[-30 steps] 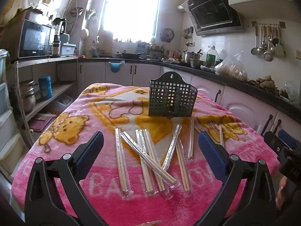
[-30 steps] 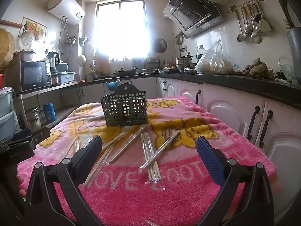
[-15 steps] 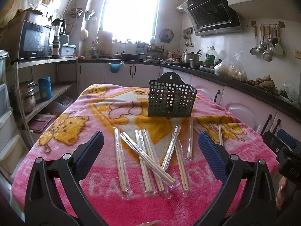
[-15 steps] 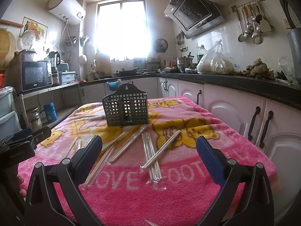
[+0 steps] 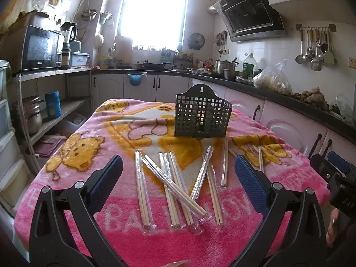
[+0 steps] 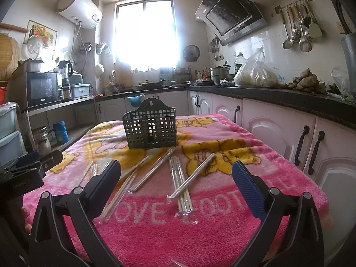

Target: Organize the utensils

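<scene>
Several pairs of wooden chopsticks in clear wrappers (image 5: 178, 184) lie scattered on a pink cartoon blanket (image 5: 77, 155), some crossing each other. Behind them stands a dark perforated utensil basket (image 5: 201, 115), upright. My left gripper (image 5: 178, 178) hovers open above the near chopsticks, nothing between its blue pads. The right wrist view shows the same chopsticks (image 6: 180, 178) and the basket (image 6: 150, 129) ahead of my right gripper (image 6: 176, 179), which is open and holds nothing. Each gripper shows at the edge of the other's view.
The blanket covers a table in a kitchen. White cabinets with dark handles (image 6: 311, 151) and a black counter (image 6: 289, 93) run along the right. A shelf with a microwave (image 5: 40, 49), pots and plastic drawers stands to the left.
Both views have shifted only slightly; the basket sits a touch nearer in the right wrist view. The chopsticks and basket have not moved, and both grippers stay open.
</scene>
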